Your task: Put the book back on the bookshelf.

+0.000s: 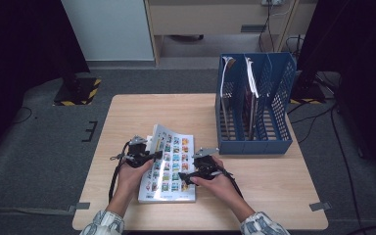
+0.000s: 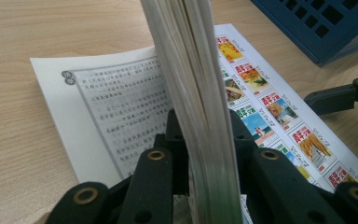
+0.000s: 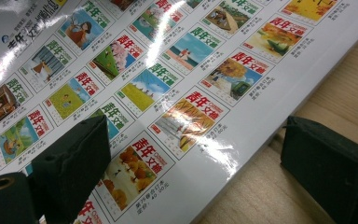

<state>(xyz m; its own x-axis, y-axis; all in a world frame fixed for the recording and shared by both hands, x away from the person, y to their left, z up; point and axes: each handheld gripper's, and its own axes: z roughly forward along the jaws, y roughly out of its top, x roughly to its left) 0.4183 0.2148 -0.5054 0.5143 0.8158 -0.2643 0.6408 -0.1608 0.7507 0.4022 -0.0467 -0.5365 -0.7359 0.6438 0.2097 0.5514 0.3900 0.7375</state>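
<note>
A magazine [image 1: 169,164] with a glossy cover of small colourful pictures lies on the wooden table [image 1: 137,112] in front of the person. My left gripper [image 1: 152,156] is at its left edge, shut on a thick stack of pages [image 2: 200,116] raised on edge, with a printed text page [image 2: 116,107] flat beneath. My right gripper [image 1: 190,177] stands open at the magazine's right edge. One of its jaws is over the cover [image 3: 168,79] and the other is past the edge over the bare wood. The right gripper [image 2: 340,95] also shows in the left gripper view.
A blue three-slot file rack [image 1: 254,145] stands at the table's back right with thin booklets in two of its slots. Bare tabletop lies behind the magazine and to the right of the hands. Cables trail on the grey floor around the table.
</note>
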